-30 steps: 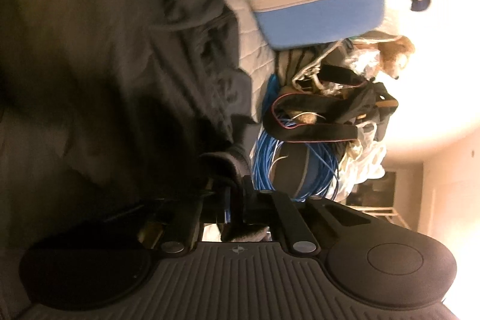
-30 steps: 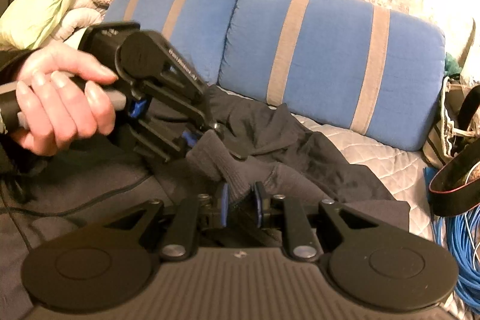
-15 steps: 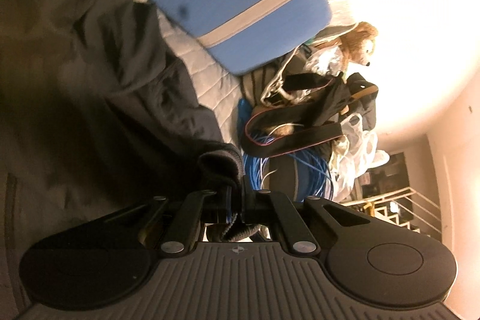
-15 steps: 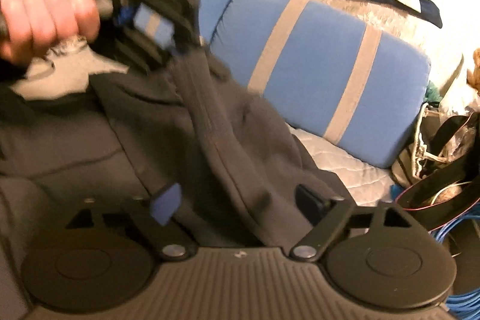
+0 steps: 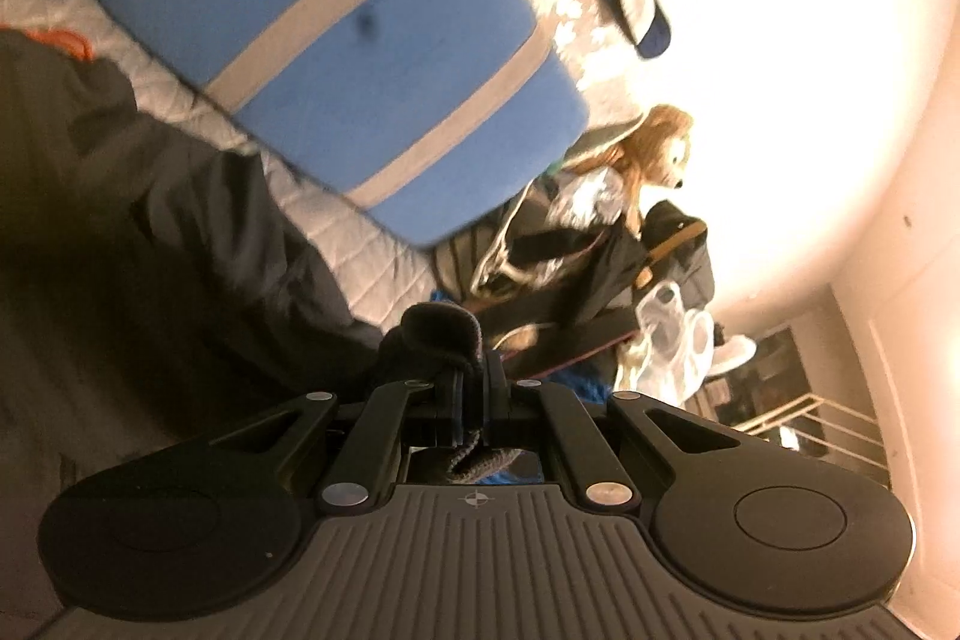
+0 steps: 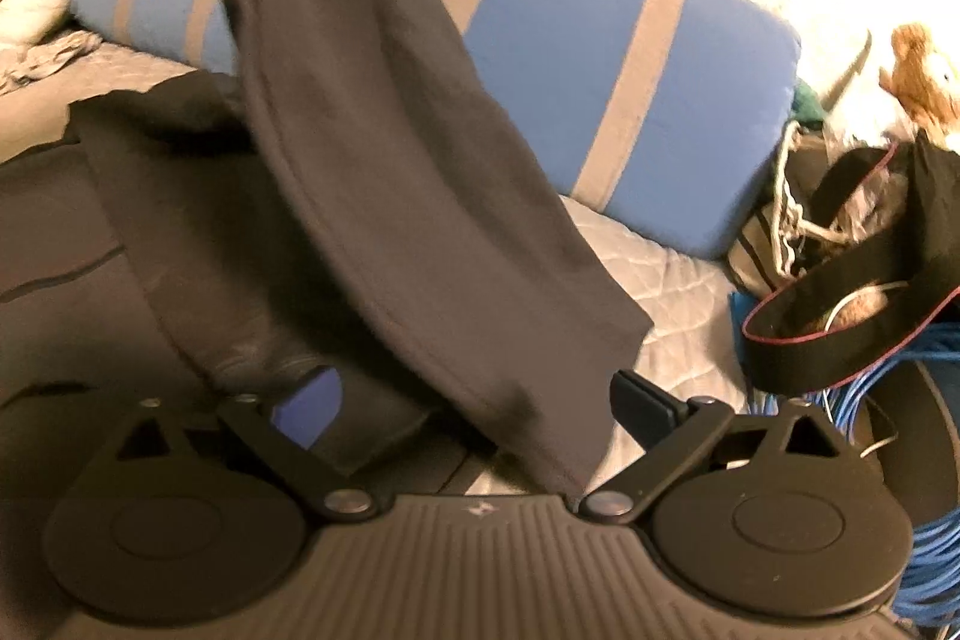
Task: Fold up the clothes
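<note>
Soft grey garment (image 6: 384, 148) hangs limp from the left gripper (image 5: 474, 388), clamped on its ribbed cuff (image 5: 441, 334), while the right gripper (image 6: 474, 400) gapes wide beneath the hem.

Warm, dim lighting. Overexposed glare upper right of both views. Motion blur on striped cushion (image 5: 336, 58); fisheye bending at edges.

Both wrist views look close along their fingers, sharing the blue striped cushion (image 5: 360, 58) (image 6: 600, 58).
</note>
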Action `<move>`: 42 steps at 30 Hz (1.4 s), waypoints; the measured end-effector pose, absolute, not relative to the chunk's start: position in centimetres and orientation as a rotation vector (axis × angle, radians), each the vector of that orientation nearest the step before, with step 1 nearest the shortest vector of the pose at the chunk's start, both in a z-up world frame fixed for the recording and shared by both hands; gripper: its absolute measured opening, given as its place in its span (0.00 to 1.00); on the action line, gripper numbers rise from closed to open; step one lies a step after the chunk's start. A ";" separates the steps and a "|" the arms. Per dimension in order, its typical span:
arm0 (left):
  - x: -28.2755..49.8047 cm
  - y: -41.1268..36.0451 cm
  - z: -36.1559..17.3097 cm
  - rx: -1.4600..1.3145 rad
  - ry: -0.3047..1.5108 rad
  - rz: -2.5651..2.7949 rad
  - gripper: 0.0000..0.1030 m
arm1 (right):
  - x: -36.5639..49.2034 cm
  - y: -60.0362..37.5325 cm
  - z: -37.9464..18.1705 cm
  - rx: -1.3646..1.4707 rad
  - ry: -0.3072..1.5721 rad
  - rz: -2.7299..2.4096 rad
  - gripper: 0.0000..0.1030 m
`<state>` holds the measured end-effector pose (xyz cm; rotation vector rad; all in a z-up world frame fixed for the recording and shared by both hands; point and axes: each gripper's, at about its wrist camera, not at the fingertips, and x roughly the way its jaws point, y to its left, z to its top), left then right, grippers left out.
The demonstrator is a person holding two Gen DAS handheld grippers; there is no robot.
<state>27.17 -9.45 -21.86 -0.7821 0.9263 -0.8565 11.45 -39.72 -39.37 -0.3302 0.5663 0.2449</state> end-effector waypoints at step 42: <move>30.0 -4.2 -13.0 -0.989 0.641 -0.831 0.05 | 20.2 -44.5 -37.3 -0.093 0.591 0.245 1.00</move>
